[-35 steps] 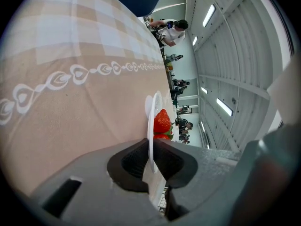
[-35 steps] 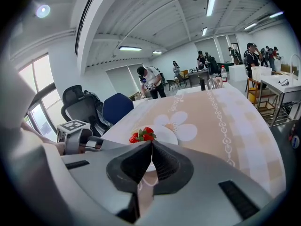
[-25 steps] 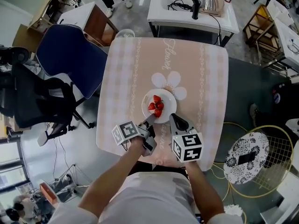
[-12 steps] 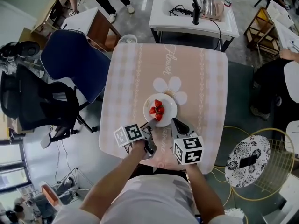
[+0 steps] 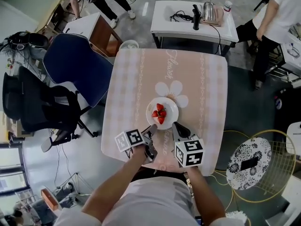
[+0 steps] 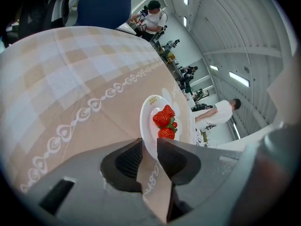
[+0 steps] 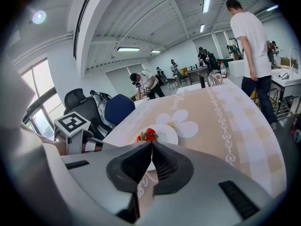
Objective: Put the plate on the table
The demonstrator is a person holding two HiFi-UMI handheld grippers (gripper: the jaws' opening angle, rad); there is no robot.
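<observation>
A white plate [image 5: 170,108] with red strawberries [image 5: 159,113] rests on the pink-clothed table [image 5: 141,79], just below the cloth's flower print. My left gripper [image 5: 152,127] is at the plate's near left rim. In the left gripper view its jaws stand close on either side of the plate [image 6: 148,126] rim, and the left gripper [image 6: 149,147] is closed on it. My right gripper [image 5: 174,125] sits just short of the near right rim, shut with nothing between its jaws. The right gripper view shows the right gripper [image 7: 151,145] with the plate [image 7: 167,134] beyond its tips.
A blue chair [image 5: 75,65] and a black chair [image 5: 37,102] stand left of the table. Behind it is a white desk [image 5: 188,25] with a kettle [image 5: 209,6]. A person [image 5: 277,13] stands at the upper right. A patterned round stool [image 5: 248,160] is to the right.
Plate and both grippers hold their places on the cloth. The head view has shifted slightly. A person has walked into view at the upper right.
</observation>
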